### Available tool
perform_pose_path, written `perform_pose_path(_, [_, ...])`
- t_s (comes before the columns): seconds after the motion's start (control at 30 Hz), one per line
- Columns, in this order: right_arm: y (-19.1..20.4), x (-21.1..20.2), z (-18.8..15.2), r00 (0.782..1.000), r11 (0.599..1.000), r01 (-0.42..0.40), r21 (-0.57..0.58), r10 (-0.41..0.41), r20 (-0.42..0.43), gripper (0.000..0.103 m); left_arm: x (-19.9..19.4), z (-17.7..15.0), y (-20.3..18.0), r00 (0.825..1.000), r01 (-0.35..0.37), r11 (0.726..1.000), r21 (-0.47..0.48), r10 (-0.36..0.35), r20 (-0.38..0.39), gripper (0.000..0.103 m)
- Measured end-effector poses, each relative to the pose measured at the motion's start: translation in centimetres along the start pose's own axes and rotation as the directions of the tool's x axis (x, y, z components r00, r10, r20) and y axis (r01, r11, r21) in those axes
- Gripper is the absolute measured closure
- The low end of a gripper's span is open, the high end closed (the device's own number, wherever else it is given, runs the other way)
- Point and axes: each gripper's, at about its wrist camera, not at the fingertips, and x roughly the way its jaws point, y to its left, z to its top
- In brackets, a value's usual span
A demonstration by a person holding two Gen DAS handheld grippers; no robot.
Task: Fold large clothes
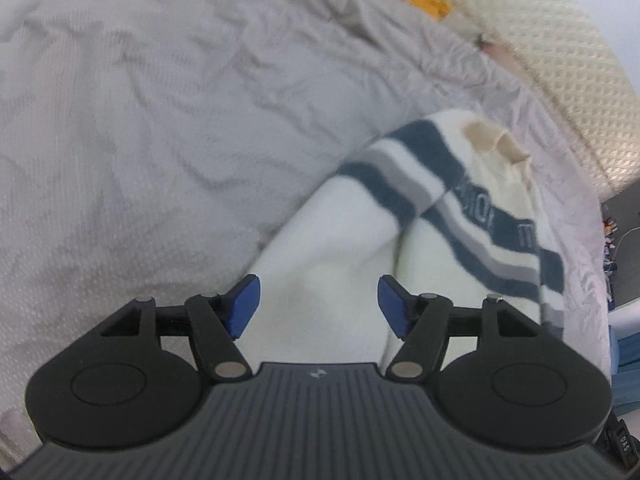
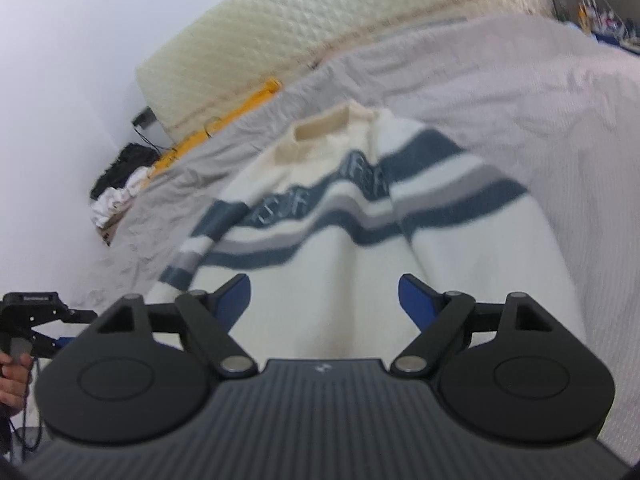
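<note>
A cream sweater (image 2: 332,264) with dark blue and grey chest stripes lies on a grey bedspread (image 2: 540,92), its collar (image 2: 320,128) at the far end and both sleeves folded in over the body. My right gripper (image 2: 324,300) hovers over the sweater's lower body, open, with nothing between its blue pads. In the left wrist view the same sweater (image 1: 452,216) runs toward the upper right, and my left gripper (image 1: 319,304) stands open above its white lower part, holding nothing. The left gripper also shows at the right wrist view's left edge (image 2: 36,320), held by a hand.
A quilted cream headboard (image 2: 280,40) and a yellow strip (image 2: 224,120) border the bed's far side. Dark and white clothes (image 2: 116,184) are heaped at the far left. Wrinkled bedspread (image 1: 140,140) spreads left of the sweater. A cluttered shelf (image 2: 600,16) stands at the upper right.
</note>
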Motion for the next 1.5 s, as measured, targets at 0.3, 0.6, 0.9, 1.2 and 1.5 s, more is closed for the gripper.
perform_pose_path(0.3, [-1.1,1.7,-0.5,0.998,0.999,-0.003,0.039,0.006,-0.068,0.02,4.6,1.6,2.4,0.995,-0.024,0.988,-0.151,0.01,-0.097,0.032])
perform_pose_path(0.6, [-1.1,3.5,-0.6,0.994,0.999,0.034,0.009,-0.033,-0.101,0.02,8.1,1.6,3.5,0.99,-0.016,0.996,-0.084,0.004,-0.142,0.034])
perform_pose_path(0.9, [-1.2,5.3,-0.9,0.985,0.993,0.112,-0.019,-0.114,-0.132,0.02,6.2,4.0,2.3,0.999,0.042,0.999,0.011,-0.042,-0.019,0.096])
perform_pose_path(1.2, [-1.0,7.2,0.5,0.987,0.99,0.143,-0.012,-0.144,-0.07,0.02,0.0,17.6,1.1,0.968,-0.076,0.996,0.046,0.063,0.242,0.096])
perform_pose_path(1.5, [-1.1,9.2,2.0,0.991,0.99,0.131,-0.056,-0.131,0.003,0.02,6.8,31.5,0.2,0.856,-0.366,0.93,0.042,0.318,0.408,0.096])
